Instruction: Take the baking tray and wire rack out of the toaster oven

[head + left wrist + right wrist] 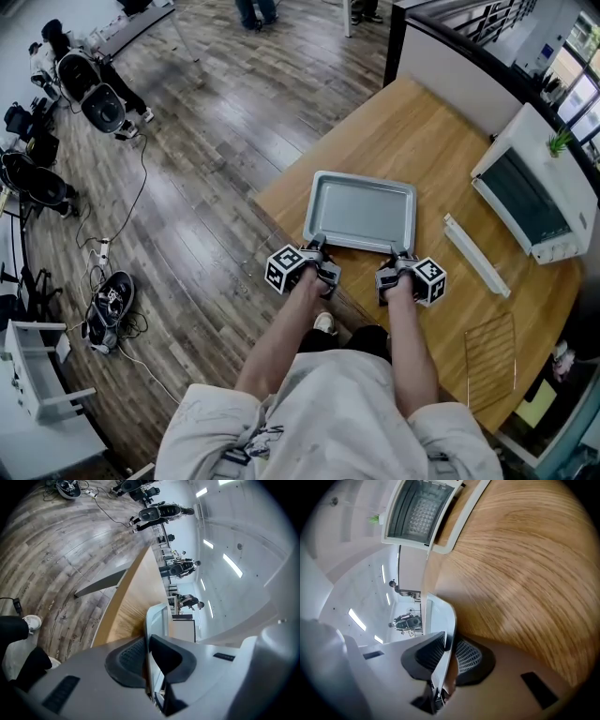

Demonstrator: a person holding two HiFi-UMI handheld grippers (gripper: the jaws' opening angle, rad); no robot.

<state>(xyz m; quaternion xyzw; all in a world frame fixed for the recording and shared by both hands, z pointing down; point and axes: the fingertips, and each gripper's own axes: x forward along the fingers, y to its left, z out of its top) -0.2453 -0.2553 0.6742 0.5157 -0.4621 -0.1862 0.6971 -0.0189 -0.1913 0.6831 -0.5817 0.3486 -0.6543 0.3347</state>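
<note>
Both grippers were clamped on the near rim of the tray (pixel 361 211). The left gripper (pixel 314 253) sat near its left corner and the right gripper (pixel 401 259) near its right corner, and each had its ribbed pads pinched tight on the thin metal lip.

From where I stood, the bench (pixel 422 131) took up most of the scene. The oven (pixel 534 192) stood at its far right end. The tray was well apart from the oven, out in the open near the bench's front left edge, and it was level and empty. I could not tell whether it rested on the wood or was held just clear of it. The rack (pixel 492 361) lay flat on the bench at the near right end, away from both the tray and the oven. Between tray and oven lay a narrow white strip (pixel 475 255).

By the look of it, both pieces were already out of the oven.

The tray looked like thin pressed sheet: stiff, light, and smooth enough to slip in a loose pinch. Gripping one long rim at two spread points suited it, since that stops it twisting. All its weight would hang forward of the pads, though, so the pinch had to be firm and the tray kept flat.

The rack seemed lighter, a rigid open wire grid, and I judged it best taken by its outer frame wire.
</note>
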